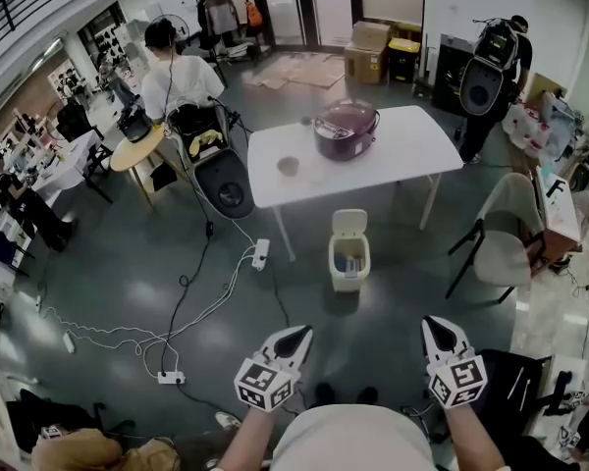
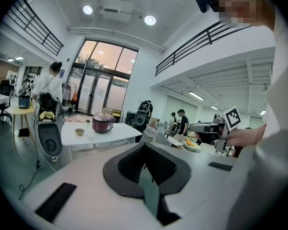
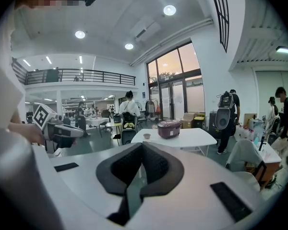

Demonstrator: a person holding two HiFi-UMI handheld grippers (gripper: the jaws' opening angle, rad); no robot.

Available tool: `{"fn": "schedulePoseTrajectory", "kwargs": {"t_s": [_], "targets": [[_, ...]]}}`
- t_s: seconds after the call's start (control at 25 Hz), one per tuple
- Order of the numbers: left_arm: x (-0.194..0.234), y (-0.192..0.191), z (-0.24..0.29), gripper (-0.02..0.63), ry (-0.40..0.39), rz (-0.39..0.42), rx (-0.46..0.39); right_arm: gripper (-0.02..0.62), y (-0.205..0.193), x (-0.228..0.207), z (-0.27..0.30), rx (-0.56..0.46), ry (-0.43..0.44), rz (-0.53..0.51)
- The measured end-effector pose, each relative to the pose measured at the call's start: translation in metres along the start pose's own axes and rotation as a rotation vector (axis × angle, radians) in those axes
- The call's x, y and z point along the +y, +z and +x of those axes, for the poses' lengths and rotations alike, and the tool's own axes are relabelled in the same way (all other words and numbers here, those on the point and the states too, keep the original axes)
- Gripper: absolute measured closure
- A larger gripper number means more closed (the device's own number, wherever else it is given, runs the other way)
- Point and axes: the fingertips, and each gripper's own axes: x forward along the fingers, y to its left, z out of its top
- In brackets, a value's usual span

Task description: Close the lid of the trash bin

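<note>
1. Trash bin (image 1: 349, 260) sits on the floor, frame centre, lid (image 1: 349, 223) upright, open.
2. Left hand-held gripper (image 1: 296, 340) and right hand-held gripper (image 1: 436, 328), bottom of frame, jaws together, empty; we judge them parked before approach.

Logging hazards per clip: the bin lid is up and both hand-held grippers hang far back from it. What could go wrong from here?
1. A power strip lies on the floor just left of the trash bin; stepping closer could snag it.
2. The lid stands upright; pushing it with the shut right hand-held gripper might slide or tip the bin instead.
</note>
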Motion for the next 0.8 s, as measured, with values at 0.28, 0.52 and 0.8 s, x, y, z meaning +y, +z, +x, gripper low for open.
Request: {"fn": "schedulePoseTrajectory", "kwargs": {"t_s": [0.28,0.52,0.8], "targets": [[0.008,-0.004,-0.004,0.595,-0.005,-0.010,0.007,0.581,0.004,0.011,0.006,0.005,-0.009,-0.014],[0.020,-0.005,-0.007,0.595,-0.016,-0.016,0.010,0.530,0.005,0.020,0.014,0.012,-0.018,-0.012],[0.040,-0.008,-0.009,0.594,-0.041,-0.023,0.020,0.503,0.002,0.032,0.029,0.024,-0.036,-0.007]]}}
